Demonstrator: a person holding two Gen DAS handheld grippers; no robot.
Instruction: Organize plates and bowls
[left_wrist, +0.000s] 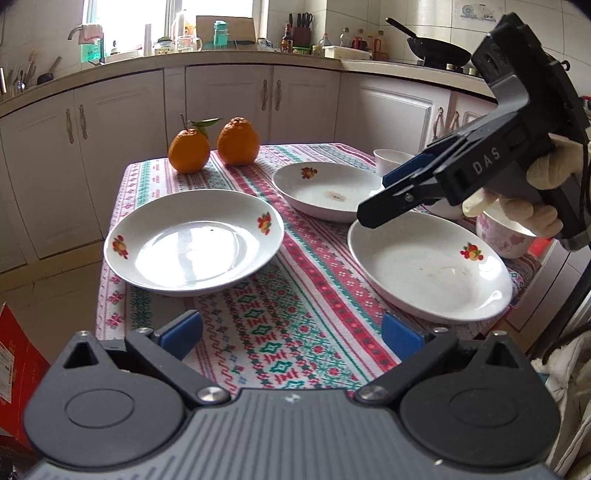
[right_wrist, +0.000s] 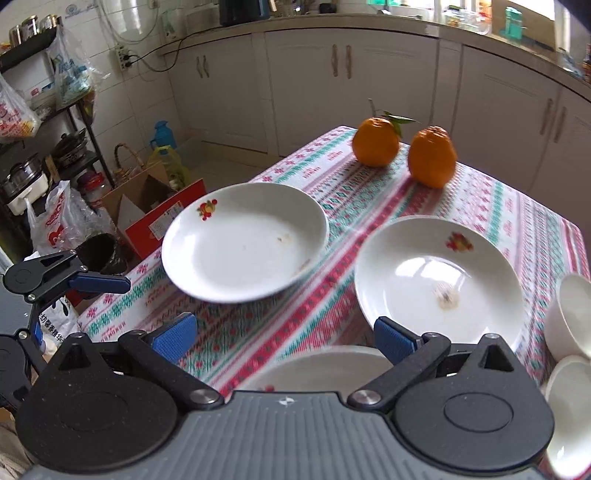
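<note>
Three white fruit-print plates lie apart on the patterned tablecloth (left_wrist: 295, 306): a left plate (left_wrist: 192, 243), a far plate (left_wrist: 325, 192) with a brown stain, and a right plate (left_wrist: 428, 266). My left gripper (left_wrist: 291, 332) hovers open over the near cloth, holding nothing. A gloved hand holds my right gripper (left_wrist: 384, 195) above the gap between the far and right plates. In the right wrist view my right gripper (right_wrist: 284, 338) is open and empty over the near plate (right_wrist: 321, 365), with the left plate (right_wrist: 243, 243) and stained plate (right_wrist: 439, 280) ahead. Bowls stand at the right: a white bowl (left_wrist: 391, 160) and a pink-flowered bowl (left_wrist: 502, 236).
Two oranges (left_wrist: 214, 146) sit at the table's far end. More white bowls (right_wrist: 572, 314) crowd the table's right edge. A red box (right_wrist: 166, 225), bags and a shelf rack stand on the floor past the left edge. Kitchen cabinets (left_wrist: 229, 99) line the back.
</note>
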